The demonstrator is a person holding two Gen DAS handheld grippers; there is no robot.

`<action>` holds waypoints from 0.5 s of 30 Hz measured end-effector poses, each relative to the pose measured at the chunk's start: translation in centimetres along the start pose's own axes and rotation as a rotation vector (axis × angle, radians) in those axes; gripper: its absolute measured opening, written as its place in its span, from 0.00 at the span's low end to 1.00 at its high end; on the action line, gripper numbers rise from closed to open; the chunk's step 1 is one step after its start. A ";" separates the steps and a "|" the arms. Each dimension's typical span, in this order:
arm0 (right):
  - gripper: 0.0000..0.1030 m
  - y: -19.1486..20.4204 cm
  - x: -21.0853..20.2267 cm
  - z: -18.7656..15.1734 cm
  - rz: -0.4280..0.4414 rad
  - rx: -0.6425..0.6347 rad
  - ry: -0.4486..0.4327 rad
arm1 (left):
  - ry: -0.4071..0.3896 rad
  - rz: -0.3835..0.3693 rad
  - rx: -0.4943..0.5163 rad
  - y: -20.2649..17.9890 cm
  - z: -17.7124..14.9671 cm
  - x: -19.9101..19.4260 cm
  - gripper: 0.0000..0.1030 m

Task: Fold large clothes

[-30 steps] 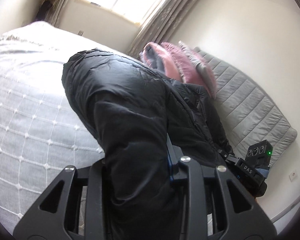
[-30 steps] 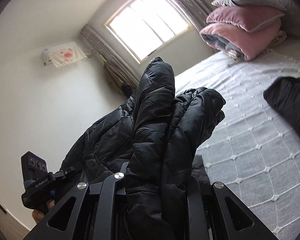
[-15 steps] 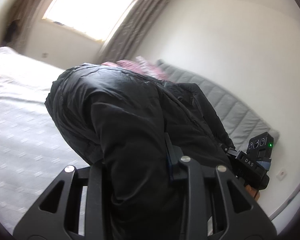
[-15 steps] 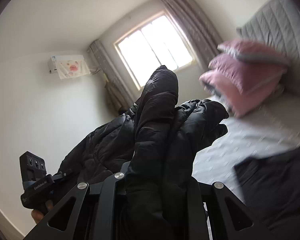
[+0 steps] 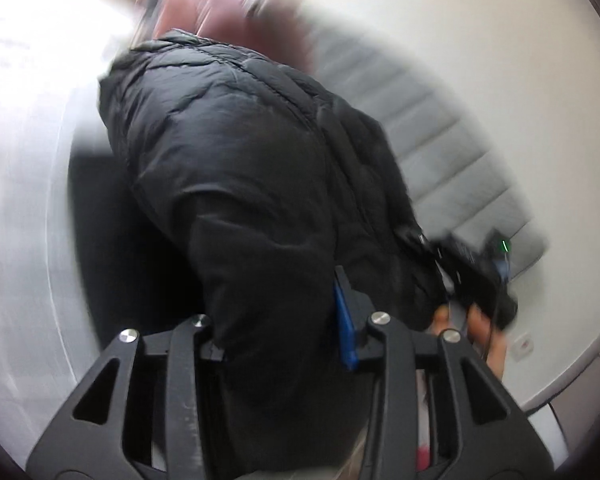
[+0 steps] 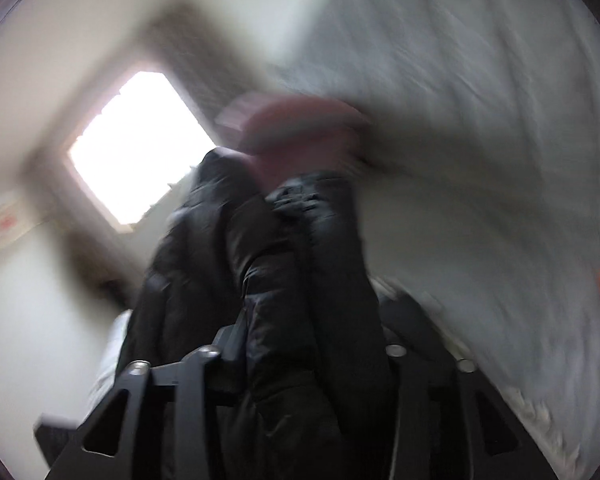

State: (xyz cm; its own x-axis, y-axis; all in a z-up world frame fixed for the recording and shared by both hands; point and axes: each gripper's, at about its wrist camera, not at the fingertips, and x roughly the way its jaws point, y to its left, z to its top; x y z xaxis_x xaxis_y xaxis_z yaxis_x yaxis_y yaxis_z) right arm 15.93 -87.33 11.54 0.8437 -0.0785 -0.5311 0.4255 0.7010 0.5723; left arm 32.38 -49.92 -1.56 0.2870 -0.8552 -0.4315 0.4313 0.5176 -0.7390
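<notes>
A black puffer jacket (image 5: pixel 236 168) is held up between both grippers. My left gripper (image 5: pixel 284 340) is shut on a thick fold of it, which fills the gap between the fingers. My right gripper (image 6: pixel 300 344) is shut on another bunched part of the jacket (image 6: pixel 284 264). In the left wrist view the right gripper's body (image 5: pixel 480 276) with a green light shows at the far right, at the jacket's other end. Both views are strongly motion-blurred.
A bed with a pale grey cover (image 5: pixel 24 160) lies at the left. Pink pillows (image 5: pixel 228 12) and a grey quilted headboard (image 5: pixel 452 160) are behind the jacket. A bright window (image 6: pixel 136 140) shows in the right wrist view.
Both grippers have swung fast with the jacket still held. The views tilted down toward the bed and headboard, and the pillows moved to the top of the frames.
</notes>
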 end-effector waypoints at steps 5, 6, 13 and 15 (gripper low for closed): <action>0.60 -9.9 4.3 -5.3 0.009 0.250 0.005 | -0.030 -0.089 -0.036 4.0 -2.6 -1.6 0.47; 0.61 -10.3 3.8 -5.5 0.027 0.273 -0.016 | -0.036 -0.083 -0.020 3.8 -2.3 -2.5 0.47; 0.62 -7.2 -4.3 -4.2 0.001 0.189 -0.163 | -0.046 0.047 0.123 1.3 -1.3 -6.3 0.47; 0.64 -5.6 -5.3 -4.5 -0.015 0.117 -0.165 | -0.019 0.089 0.138 0.6 -1.9 -7.5 0.51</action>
State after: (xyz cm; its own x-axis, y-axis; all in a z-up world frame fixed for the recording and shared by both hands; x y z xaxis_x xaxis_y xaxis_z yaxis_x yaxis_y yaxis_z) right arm 7.61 -87.68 8.37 0.8751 -0.2102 -0.4359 0.4654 0.6123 0.6391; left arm 28.85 -43.20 0.24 0.3448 -0.8056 -0.4817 0.5165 0.5913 -0.6193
